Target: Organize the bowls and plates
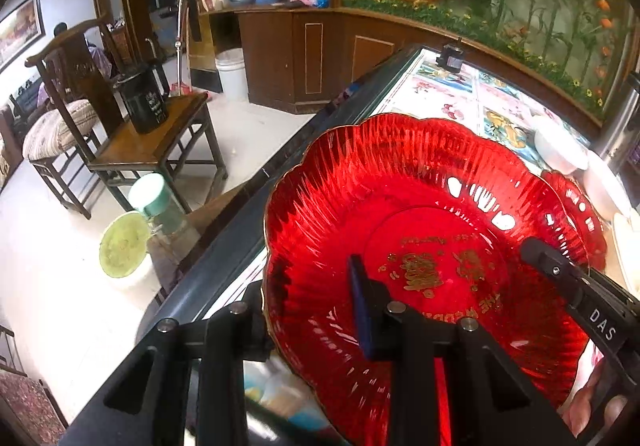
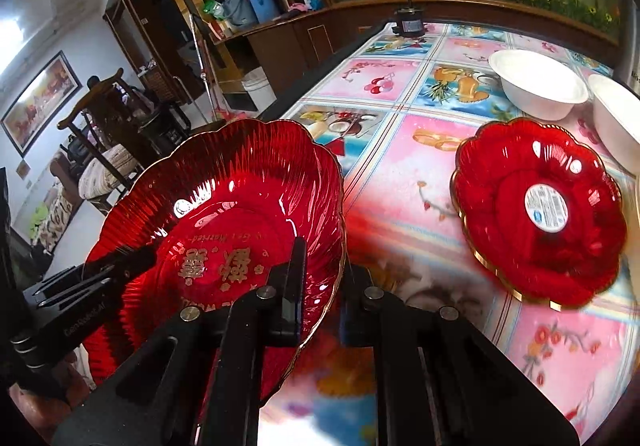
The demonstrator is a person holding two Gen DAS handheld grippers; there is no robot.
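Plate held by both grippers

Red plate (image 2: 224, 205) sits tilted above the table's (image 2: 400, 173) left edge. Left gripper (image 1: 316, 306) and right gripper (image 2: 320, 286) each clamp its rim. A second plate (image 2: 540, 213) lies on the table beside two white bowls (image 2: 538, 81).

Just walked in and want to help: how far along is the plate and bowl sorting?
Nothing looks stacked yet. In hand: both the left gripper and right gripper pinch the big red plate's rim. Left: the small red plate and two white bowls sit separately on the tablecloth.
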